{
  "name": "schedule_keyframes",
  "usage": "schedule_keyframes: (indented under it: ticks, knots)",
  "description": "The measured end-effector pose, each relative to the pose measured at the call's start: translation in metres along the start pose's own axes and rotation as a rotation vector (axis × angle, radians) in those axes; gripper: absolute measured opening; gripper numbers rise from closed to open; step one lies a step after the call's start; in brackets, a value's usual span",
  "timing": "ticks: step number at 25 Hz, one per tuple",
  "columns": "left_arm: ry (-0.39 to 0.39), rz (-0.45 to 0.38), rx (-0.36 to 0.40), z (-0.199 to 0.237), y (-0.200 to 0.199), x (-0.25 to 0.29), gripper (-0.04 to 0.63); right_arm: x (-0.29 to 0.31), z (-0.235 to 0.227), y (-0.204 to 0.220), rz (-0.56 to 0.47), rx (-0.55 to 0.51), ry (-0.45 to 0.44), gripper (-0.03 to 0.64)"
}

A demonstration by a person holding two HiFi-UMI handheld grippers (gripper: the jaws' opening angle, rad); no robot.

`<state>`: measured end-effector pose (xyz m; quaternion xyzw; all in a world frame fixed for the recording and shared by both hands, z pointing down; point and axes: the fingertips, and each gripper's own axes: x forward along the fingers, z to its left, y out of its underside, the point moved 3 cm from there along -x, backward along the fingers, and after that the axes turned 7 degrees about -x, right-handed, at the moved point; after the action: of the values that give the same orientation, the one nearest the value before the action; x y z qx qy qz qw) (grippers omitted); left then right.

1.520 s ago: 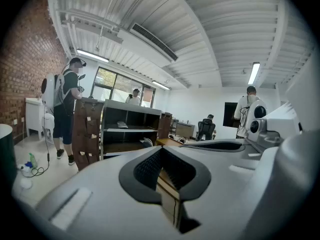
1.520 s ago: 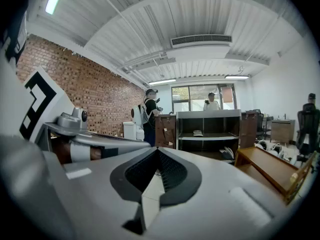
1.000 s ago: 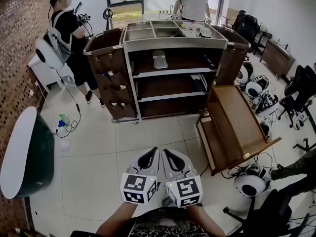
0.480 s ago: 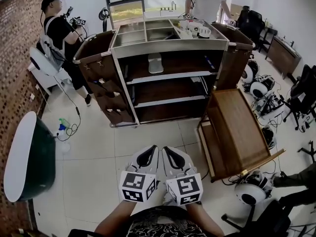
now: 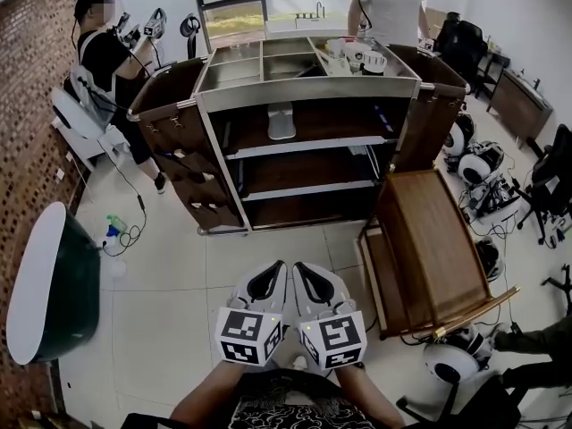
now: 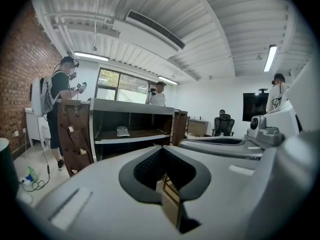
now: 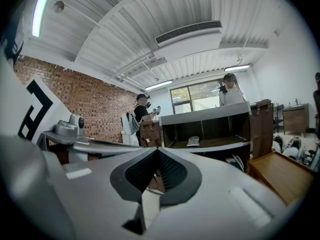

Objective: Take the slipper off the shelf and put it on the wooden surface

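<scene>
Tiled floor separates the operator from a brown service cart [image 5: 308,79] with open shelves; other people stand beyond it. The pale slipper [image 5: 281,121] lies on the cart's upper shelf [image 5: 344,143], near the middle of its length, with nothing touching it. The wooden surface [image 5: 435,239], a slanted panel, stands on the floor by the cart's right end.

The left tongs [image 5: 273,275] and right tongs [image 5: 304,275] are held side by side, low and close to the body, well apart from the cart. Each pair is pressed together with nothing between.

The step in hand is judged to be the approach. Good practice is to spread one pair before reaching under the cart's top and to enter level with the shelf. The tongs should then pinch the slipper at its near edge and draw it straight out, clear of the shelf's front rim.
</scene>
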<state>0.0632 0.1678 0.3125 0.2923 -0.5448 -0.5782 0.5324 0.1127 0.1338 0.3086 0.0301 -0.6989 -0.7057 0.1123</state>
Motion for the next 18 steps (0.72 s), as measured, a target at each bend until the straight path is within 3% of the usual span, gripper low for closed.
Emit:
schedule_keyframes:
  ticks: [18]
  knots:
    - [0.004,-0.019,-0.046,0.094,-0.034,0.103,0.005,0.136,-0.046,-0.002,0.036,-0.028,0.01,0.0]
